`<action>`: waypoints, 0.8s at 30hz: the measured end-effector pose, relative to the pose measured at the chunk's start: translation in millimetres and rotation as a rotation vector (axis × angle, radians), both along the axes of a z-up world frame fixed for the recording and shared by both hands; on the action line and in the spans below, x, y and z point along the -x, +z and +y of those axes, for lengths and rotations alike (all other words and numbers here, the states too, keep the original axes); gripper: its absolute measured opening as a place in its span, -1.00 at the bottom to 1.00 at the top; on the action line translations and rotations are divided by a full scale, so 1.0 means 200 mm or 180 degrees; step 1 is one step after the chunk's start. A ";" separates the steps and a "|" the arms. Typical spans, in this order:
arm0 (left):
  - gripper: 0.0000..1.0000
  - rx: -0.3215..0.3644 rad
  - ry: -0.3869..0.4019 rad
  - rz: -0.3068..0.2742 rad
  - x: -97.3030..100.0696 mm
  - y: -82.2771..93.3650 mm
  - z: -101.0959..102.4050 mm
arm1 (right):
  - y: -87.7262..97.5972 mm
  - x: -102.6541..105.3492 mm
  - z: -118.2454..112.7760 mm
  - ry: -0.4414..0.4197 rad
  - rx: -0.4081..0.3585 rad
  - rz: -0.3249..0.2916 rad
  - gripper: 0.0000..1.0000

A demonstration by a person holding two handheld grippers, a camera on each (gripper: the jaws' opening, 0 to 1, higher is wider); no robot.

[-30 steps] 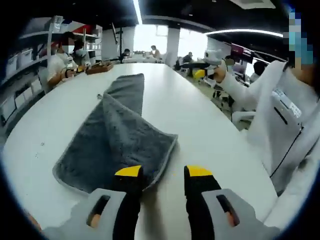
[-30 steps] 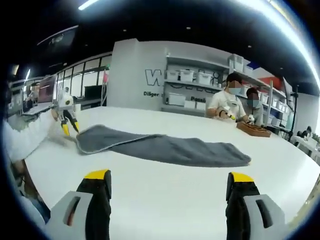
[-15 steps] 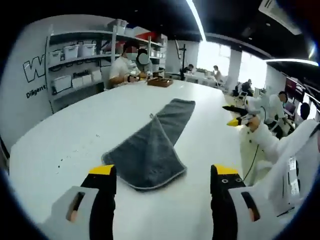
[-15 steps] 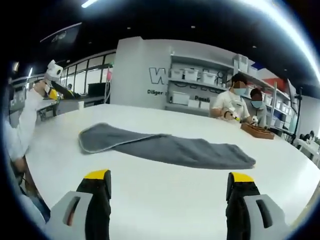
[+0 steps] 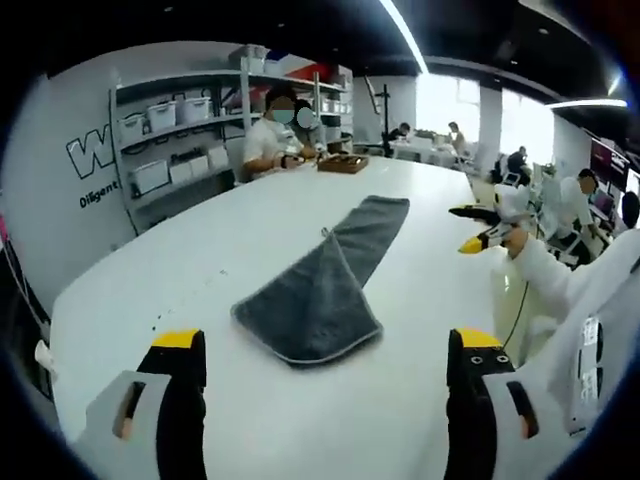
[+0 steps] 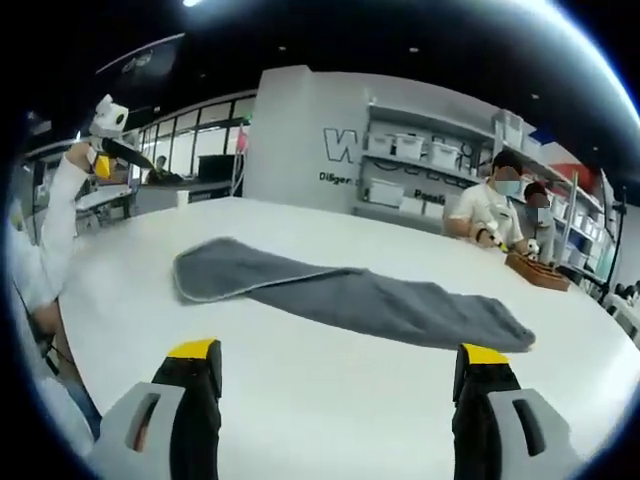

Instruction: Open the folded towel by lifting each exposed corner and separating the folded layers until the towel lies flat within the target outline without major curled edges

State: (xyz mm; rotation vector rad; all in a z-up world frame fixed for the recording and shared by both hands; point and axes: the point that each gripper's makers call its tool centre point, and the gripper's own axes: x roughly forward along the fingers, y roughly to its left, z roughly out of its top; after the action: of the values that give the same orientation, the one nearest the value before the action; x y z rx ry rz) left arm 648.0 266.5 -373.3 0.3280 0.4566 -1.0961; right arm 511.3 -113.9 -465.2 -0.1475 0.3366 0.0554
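A grey towel (image 5: 318, 290) lies on the white table (image 5: 200, 260) as a long folded strip. Its wider end with a pale hem is toward me and its narrow end points at the far side. In the left gripper view my left gripper (image 5: 326, 342) hovers short of that hem, jaws wide open, holding nothing. The right gripper (image 5: 484, 228) hangs in the air at the right, in a white-sleeved hand. In the right gripper view the towel (image 6: 350, 296) runs across the table beyond my open, empty right gripper (image 6: 338, 352). The left gripper (image 6: 106, 138) is raised at the upper left.
Two people sit at the table's far end by a wooden tray (image 5: 343, 163), also seen as the tray (image 6: 540, 272). Shelves with white bins (image 5: 180, 115) line the wall. A person in white (image 5: 590, 330) stands close on the right. Bare tabletop surrounds the towel.
My left gripper has come off the towel's near edge, risen and backed away, its jaws spreading from nearly together to wide. The towel has stayed put. The right gripper stays open.
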 end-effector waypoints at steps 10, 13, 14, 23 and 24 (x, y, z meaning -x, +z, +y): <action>0.99 -0.0258 -0.0183 -0.0522 -0.04 0.02 -0.09 | -0.02 -0.01 0.02 0.0058 -0.0033 0.0053 0.97; 0.99 -0.0365 -0.0499 -0.0670 -0.02 -0.03 -0.22 | -0.02 -0.01 0.03 0.0075 -0.0042 0.0061 0.97; 0.99 -0.0389 -0.0684 -0.0707 -0.01 -0.05 -0.28 | -0.03 -0.01 0.03 0.0078 -0.0045 0.0063 0.97; 0.90 -0.0607 -0.2124 -0.0544 0.29 -0.43 -0.71 | -0.04 0.04 0.03 0.0055 -0.0068 0.0068 0.97; 0.90 -0.0699 -0.2120 -0.0500 0.28 -0.48 -0.72 | -0.04 0.04 0.02 0.0051 -0.0072 0.0068 0.97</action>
State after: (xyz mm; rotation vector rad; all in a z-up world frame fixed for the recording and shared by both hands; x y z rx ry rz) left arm 592.5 123.0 -469.4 0.7917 0.3317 -1.6539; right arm 503.0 -109.0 -472.8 -0.1274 0.3562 0.0765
